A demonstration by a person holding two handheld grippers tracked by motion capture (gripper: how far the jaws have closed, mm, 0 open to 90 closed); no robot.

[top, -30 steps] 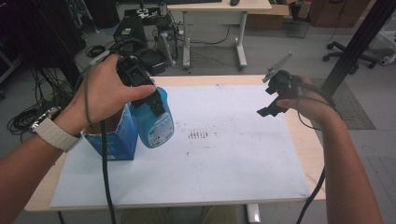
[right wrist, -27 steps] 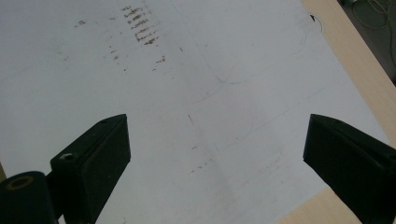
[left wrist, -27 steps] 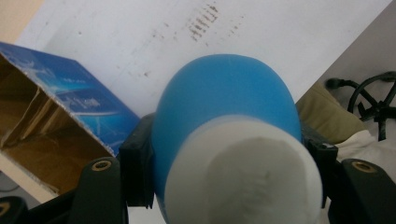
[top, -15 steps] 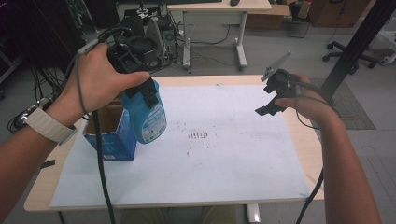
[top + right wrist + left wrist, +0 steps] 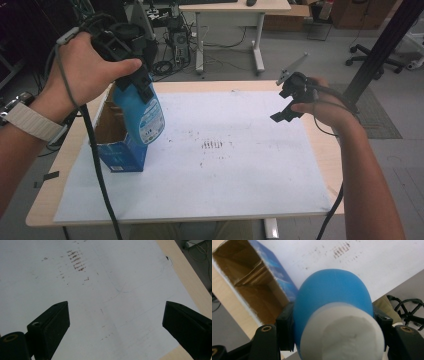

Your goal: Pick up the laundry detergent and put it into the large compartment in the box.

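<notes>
Left tool (image 5: 142,82) clamped on blue plastic bottle (image 5: 142,112), raised clear of open blue cardboard box (image 5: 117,145) left of frame; right tool (image 5: 290,102) spread, idle.

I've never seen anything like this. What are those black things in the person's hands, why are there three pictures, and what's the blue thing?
There is no robot here: a person holds a hand-held gripper in each hand, a black tool with two jaws that pinch.

One picture comes from a camera above the table. The other two come from small cameras riding on each tool, looking along its jaws.

The left hand-held gripper is clamped on a blue bottle with a white cap, held up above an open blue cardboard box. The right hand-held gripper hovers with its jaws wide apart, holding nothing.

The table is covered by a white sheet with some dark smudges.
</notes>
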